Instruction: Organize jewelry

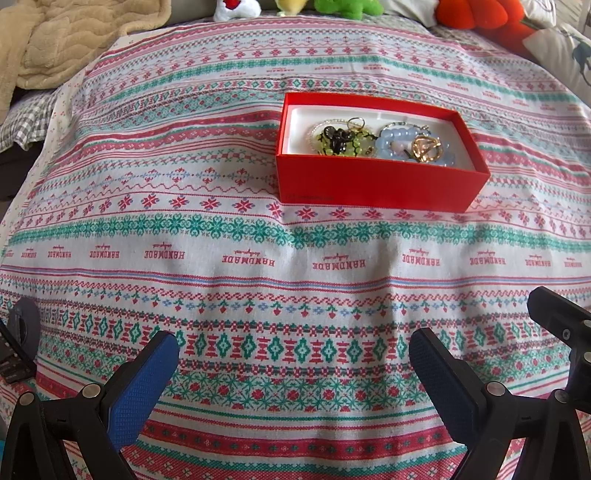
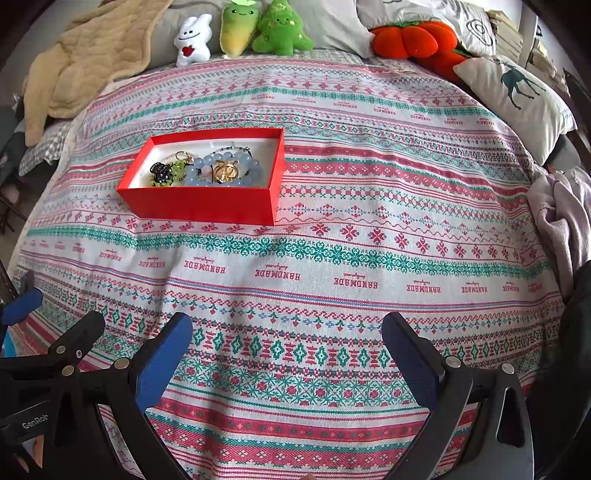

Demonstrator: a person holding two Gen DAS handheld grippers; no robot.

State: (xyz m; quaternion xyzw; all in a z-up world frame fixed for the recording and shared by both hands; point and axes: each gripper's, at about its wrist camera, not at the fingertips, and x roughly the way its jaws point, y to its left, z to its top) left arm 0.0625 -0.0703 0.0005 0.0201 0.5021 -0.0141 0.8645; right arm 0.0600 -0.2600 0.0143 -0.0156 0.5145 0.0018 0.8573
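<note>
A red box (image 1: 376,184) (image 2: 199,205) with a white lining rests on the patterned cloth. Inside lie a pale blue bead bracelet (image 1: 393,142) (image 2: 199,177), a gold pendant (image 1: 424,149) (image 2: 226,170), a green and black beaded piece (image 1: 341,140) (image 2: 166,173) and a thin bead strand (image 2: 227,149). My left gripper (image 1: 293,350) is open well short of the box, nothing between its blue pads. My right gripper (image 2: 286,334) is also open and empty, nearer than the box and to its right. The left gripper's finger (image 2: 22,304) shows at the right wrist view's left edge.
The patterned cloth (image 2: 369,229) covers a bed. Plush toys (image 2: 258,31), an orange plush (image 2: 417,38) and a deer-print pillow (image 2: 517,96) line the far edge. A beige blanket (image 2: 81,59) lies far left, a lilac cloth (image 2: 561,206) at the right edge.
</note>
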